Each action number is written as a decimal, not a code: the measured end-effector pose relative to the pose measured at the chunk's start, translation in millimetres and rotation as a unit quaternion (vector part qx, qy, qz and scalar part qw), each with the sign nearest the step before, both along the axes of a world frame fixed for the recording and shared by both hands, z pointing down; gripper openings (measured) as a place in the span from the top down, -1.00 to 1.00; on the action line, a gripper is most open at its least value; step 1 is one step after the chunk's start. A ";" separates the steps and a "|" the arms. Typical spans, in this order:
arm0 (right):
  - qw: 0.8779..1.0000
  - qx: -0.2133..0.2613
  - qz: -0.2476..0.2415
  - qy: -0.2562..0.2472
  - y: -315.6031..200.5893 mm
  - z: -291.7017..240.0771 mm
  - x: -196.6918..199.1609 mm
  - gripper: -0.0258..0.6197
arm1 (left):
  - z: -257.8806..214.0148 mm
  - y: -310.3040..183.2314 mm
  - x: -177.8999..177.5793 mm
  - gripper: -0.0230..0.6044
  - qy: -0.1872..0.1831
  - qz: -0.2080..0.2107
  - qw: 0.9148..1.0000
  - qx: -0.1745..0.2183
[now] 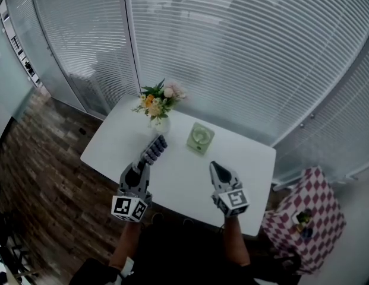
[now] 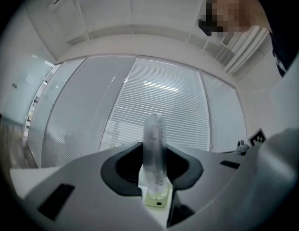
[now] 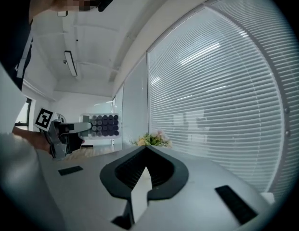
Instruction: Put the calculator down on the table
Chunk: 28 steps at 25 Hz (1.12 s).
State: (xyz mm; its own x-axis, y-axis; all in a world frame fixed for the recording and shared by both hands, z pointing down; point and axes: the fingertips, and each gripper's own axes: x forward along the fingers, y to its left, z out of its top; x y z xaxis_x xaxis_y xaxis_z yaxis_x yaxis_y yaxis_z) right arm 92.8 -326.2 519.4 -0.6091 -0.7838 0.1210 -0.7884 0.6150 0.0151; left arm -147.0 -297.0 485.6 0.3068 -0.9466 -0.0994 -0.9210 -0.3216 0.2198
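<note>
The calculator (image 1: 157,148) is a slim, pale grey slab with rows of dark round keys. It is off the table, pinched at one end between the jaws of the left gripper (image 1: 148,158), which close on its thin sides. It is turned on edge: the left gripper view shows only its narrow, translucent rim standing upright between the jaws, while the right gripper view shows the keyed face side-on. In the head view it hangs over the left part of the white rectangular table (image 1: 184,180), near the vase and reaching away from the person.

The right gripper (image 1: 214,167) is over the table's right half, well apart from the left one; its jaws are pressed together at the tips with nothing between them.

At the table's far edge stands a small pale vase (image 1: 161,124) holding a bunch of flowers (image 1: 158,98) — orange, pink and white blooms among green leaves. Just right of it lies a pale green square object (image 1: 200,139) with a round face; what it is cannot be made out.
</note>
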 end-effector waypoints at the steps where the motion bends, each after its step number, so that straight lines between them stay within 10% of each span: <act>1: 1.000 0.000 0.002 -0.002 -1.3 -2.5 -2.2 0.90 | 0.8 -2.1 -1.4 0.60 0.043 0.009 0.999 -0.005; 8: 1.000 0.000 0.010 -0.004 -12.8 -6.0 -3.6 0.90 | 13.9 -22.3 -14.5 0.60 0.281 0.039 0.957 -0.054; 14: 1.000 0.001 0.009 0.006 -18.5 -6.1 -9.4 0.90 | 33.7 -37.0 -14.9 0.60 0.460 0.058 0.876 -0.134; 18: 1.000 0.004 0.009 0.008 -22.4 -8.7 -11.7 0.90 | 47.3 -41.7 -17.7 0.60 0.519 0.062 0.839 -0.152; 28: 1.000 0.001 0.014 0.025 -26.9 -7.8 -13.6 0.90 | 111.0 -62.5 -20.6 0.60 0.508 0.027 0.836 -0.208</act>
